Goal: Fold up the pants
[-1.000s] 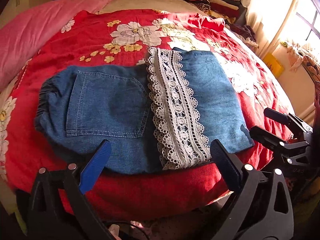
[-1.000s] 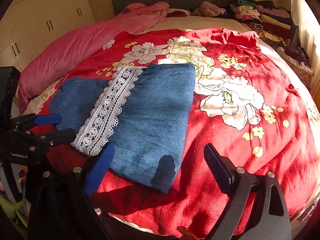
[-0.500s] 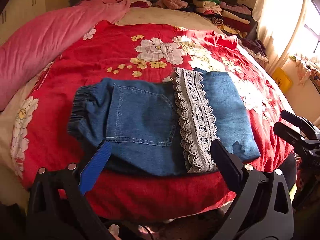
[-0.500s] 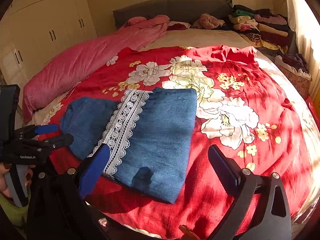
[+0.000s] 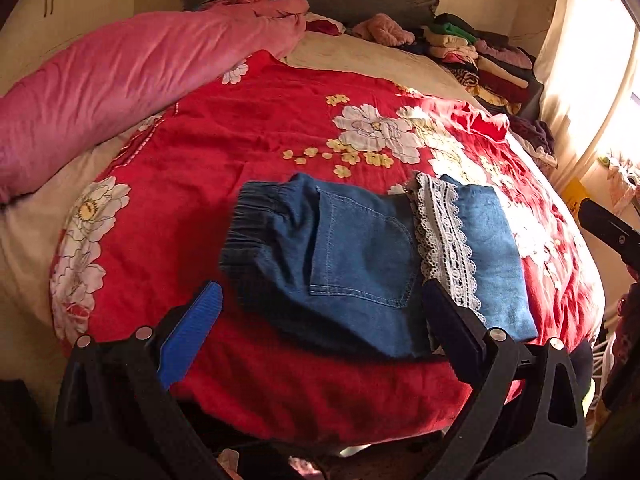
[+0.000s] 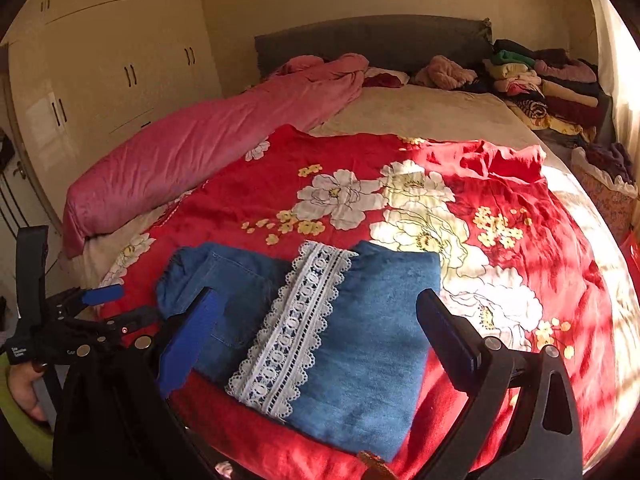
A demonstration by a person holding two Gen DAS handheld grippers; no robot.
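Blue denim pants (image 5: 360,256) lie folded on the red floral bedspread (image 5: 240,152), the leg end with its white lace trim (image 5: 448,236) laid over the seat and back pocket. They also show in the right wrist view (image 6: 360,340). My left gripper (image 5: 320,332) is open and empty, held back above the bed's near edge, short of the pants. My right gripper (image 6: 316,332) is open and empty, raised over the near side of the pants. The left gripper also shows at the left of the right wrist view (image 6: 108,312).
A long pink duvet roll (image 6: 208,148) lies along the bed's left side. Stacks of folded clothes (image 6: 540,80) sit at the far right by the grey headboard (image 6: 372,40). Cream wardrobes (image 6: 104,72) stand to the left. A sunlit window is on the right.
Both grippers have drawn back and upward from the pants, which now look smaller and farther. The pants have not moved. Both grippers stayed open.
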